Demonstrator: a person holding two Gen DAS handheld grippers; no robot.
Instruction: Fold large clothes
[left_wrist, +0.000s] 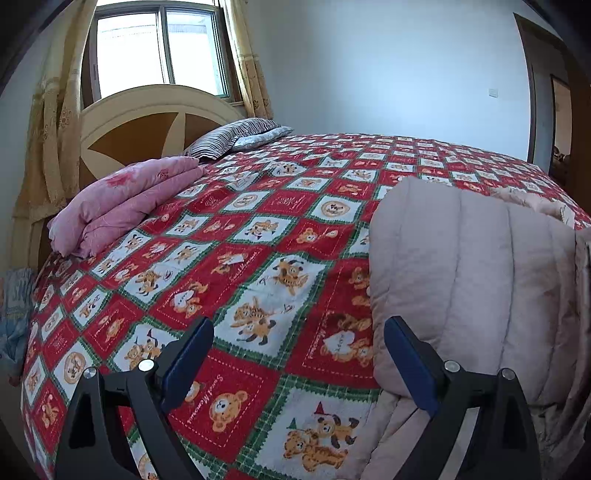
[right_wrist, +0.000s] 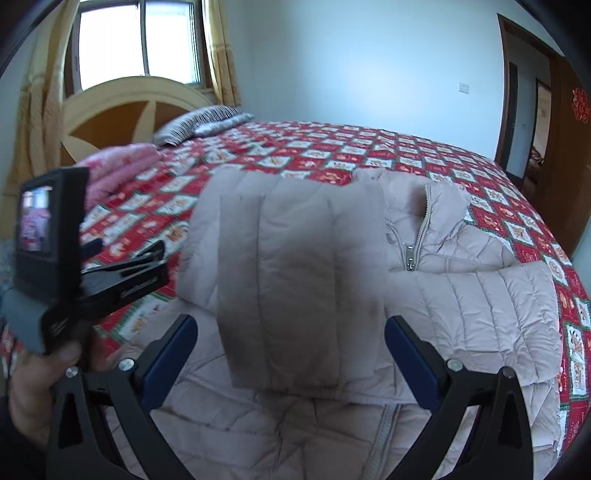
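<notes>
pink puffer jacket (right_wrist: 295, 280) under open right tongs (right_wrist: 291, 354), right of left tongs (left_wrist: 299, 362)

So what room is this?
It looks like a bedroom: a big bed with a teddy-bear cover, striped pillows by the headboard, and a curtained window behind it.

One jacket (right_wrist: 461, 295), two pillows (left_wrist: 236, 138), one quilt (left_wrist: 122, 199)
</notes>
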